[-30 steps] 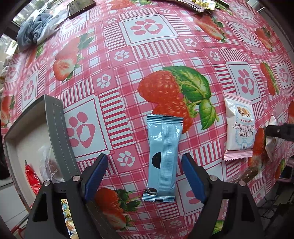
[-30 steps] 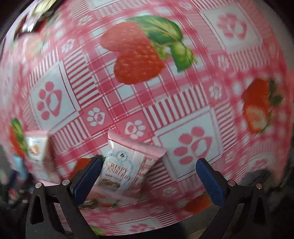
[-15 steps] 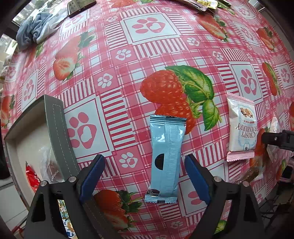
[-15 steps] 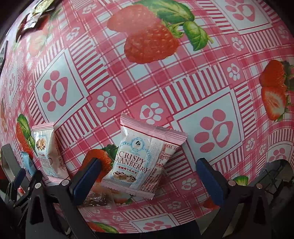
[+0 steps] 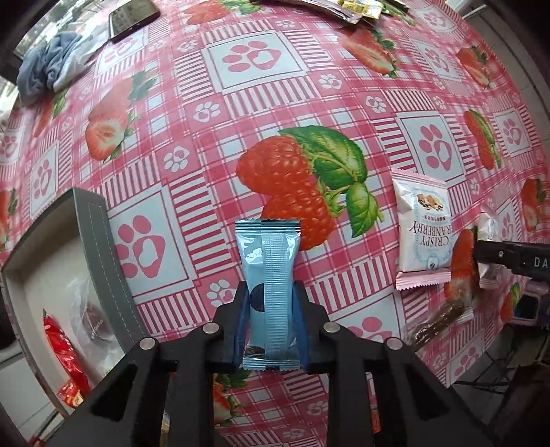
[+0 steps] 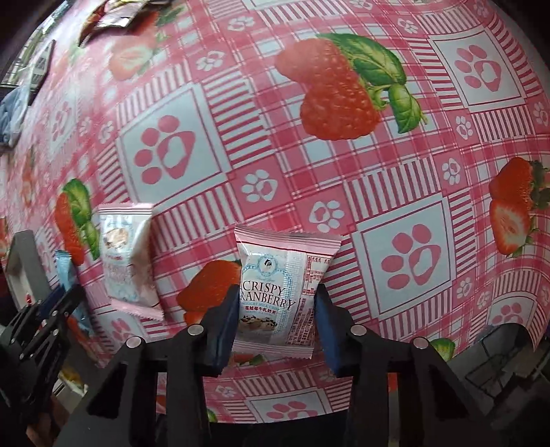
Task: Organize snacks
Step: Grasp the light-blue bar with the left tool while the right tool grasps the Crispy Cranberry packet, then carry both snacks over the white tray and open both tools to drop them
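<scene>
Left tongs (image 5: 270, 326) pinch the blue wafer bar (image 5: 268, 292); right tongs (image 6: 275, 326) pinch the Crispy Cranberry packet (image 6: 279, 292). Slick film may slip during lift.

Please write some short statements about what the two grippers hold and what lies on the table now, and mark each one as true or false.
1. The left gripper is closed on a light blue snack bar. True.
2. The right gripper is wide open over bare tablecloth. False: its jaws press both sides of a Crispy Cranberry packet.
3. A second Crispy Cranberry packet lies on the tablecloth, held by no gripper. True.
4. The grey box is empty. False: a red packet and a clear-wrapped snack lie inside.
5. A dark phone lies at the far side. True.
</scene>
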Demonstrator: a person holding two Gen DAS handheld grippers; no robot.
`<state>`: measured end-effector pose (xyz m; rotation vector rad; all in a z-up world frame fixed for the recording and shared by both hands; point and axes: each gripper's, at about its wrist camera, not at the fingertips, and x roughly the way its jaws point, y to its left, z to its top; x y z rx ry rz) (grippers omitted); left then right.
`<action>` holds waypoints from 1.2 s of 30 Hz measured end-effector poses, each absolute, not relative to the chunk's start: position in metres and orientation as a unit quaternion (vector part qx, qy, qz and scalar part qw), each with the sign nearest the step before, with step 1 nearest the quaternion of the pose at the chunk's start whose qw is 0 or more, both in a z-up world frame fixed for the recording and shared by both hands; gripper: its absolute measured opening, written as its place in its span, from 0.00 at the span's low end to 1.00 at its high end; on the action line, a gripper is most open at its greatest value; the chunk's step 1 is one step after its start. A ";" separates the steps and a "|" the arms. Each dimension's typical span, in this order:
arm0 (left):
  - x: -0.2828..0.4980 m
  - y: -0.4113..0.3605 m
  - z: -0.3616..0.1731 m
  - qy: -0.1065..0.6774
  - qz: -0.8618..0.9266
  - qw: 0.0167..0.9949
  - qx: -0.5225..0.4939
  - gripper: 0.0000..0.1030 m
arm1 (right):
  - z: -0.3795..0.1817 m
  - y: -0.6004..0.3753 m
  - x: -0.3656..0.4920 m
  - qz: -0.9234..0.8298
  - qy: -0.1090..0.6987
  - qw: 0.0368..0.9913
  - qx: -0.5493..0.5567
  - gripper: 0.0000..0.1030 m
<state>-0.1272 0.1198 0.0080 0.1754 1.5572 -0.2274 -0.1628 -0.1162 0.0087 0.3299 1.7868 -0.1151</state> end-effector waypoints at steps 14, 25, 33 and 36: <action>-0.137 0.153 0.062 0.665 -0.093 0.741 0.026 0.25 | 0.073 -0.049 -0.138 0.039 0.741 0.653 0.151 0.42; -0.155 0.203 0.094 0.639 -0.060 0.767 -0.021 0.25 | 0.066 0.018 -0.117 0.104 0.735 0.661 0.109 0.42; -0.164 0.251 0.099 0.630 -0.021 0.774 -0.055 0.25 | 0.082 0.073 -0.109 0.150 0.733 0.660 0.072 0.42; -0.168 0.272 0.099 0.629 -0.003 0.775 -0.068 0.25 | 0.084 0.095 -0.108 0.165 0.731 0.660 0.059 0.42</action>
